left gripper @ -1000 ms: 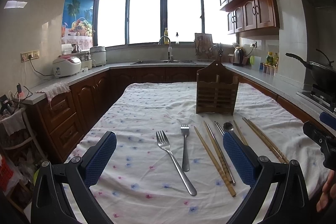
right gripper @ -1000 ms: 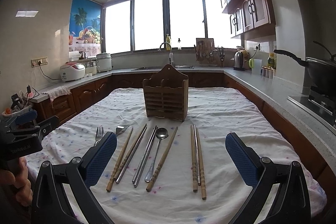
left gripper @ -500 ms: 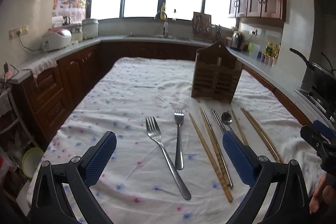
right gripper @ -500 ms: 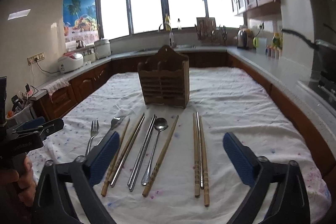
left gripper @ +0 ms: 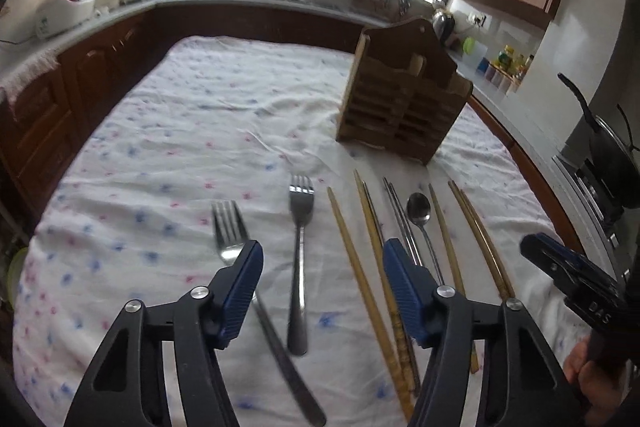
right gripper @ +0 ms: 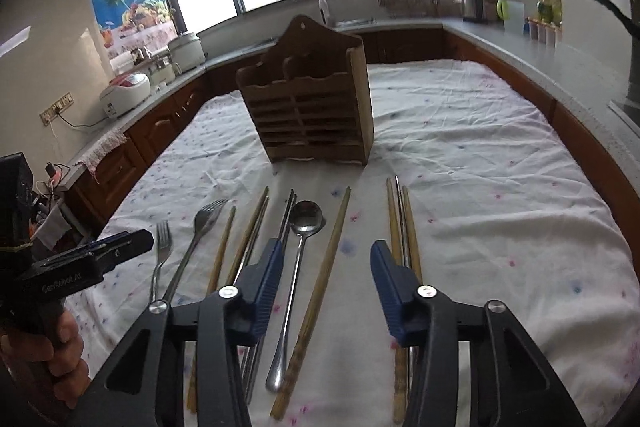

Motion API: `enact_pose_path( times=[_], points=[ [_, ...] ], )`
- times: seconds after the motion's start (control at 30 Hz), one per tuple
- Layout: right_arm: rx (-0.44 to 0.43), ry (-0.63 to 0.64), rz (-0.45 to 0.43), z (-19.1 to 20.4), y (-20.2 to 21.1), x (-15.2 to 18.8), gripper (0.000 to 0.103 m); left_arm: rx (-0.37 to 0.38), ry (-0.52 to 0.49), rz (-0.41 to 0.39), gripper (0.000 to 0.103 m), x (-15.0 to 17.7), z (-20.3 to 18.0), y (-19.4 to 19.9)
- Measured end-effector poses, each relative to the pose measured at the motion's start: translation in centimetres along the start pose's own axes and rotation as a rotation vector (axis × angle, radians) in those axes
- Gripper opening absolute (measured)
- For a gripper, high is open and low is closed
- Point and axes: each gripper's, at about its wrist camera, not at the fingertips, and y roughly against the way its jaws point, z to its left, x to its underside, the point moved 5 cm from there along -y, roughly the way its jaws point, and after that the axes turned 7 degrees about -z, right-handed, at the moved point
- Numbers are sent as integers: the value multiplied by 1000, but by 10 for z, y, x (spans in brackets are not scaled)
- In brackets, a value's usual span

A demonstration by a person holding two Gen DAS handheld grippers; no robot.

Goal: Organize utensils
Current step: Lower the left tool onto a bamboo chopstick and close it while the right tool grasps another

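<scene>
A wooden utensil holder [left gripper: 400, 103] stands upright on the cloth-covered table; it also shows in the right wrist view [right gripper: 308, 107]. In front of it lie two forks [left gripper: 298, 259], a spoon [left gripper: 419, 211], wooden chopsticks [left gripper: 360, 267] and metal chopsticks [left gripper: 400, 219]. My left gripper [left gripper: 322, 263] is open above the table, with one fork between its fingers' line. My right gripper [right gripper: 326, 267] is open above the spoon [right gripper: 306, 223] and a wooden chopstick [right gripper: 328, 267]. Neither holds anything.
The white dotted tablecloth [right gripper: 500, 155] covers the table. Counters ring the room, with rice cookers [right gripper: 124, 95] at left and a kettle [right gripper: 472, 3] at back right. A pan on the stove [left gripper: 612, 155] stands at right.
Both grippers have tilted down and moved closer to the utensils. Their jaws have narrowed from wide open to partly open.
</scene>
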Motion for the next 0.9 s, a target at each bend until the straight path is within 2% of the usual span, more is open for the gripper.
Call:
enact_pose_path(
  times=[0.2, 0.33, 0.5, 0.73, 0.9],
  points=[
    [7, -33, 91, -9, -43, -7, 40, 32, -14, 101, 47, -13, -9, -40],
    [-2, -47, 146, -12, -67, -7, 39, 27, -45, 161, 37, -18, -14, -73],
    [7, -49, 191, -16, -91, -9, 36, 25, -35, 234, 32, -23, -13, -112],
    [32, -42, 234, -23, -117, -11, 34, 2, -53, 289, 25, -21, -15, -147],
    [60, 33, 234, -16, -127, -10, 34, -13, -86, 277, 24, -23, -18, -157]
  ],
)
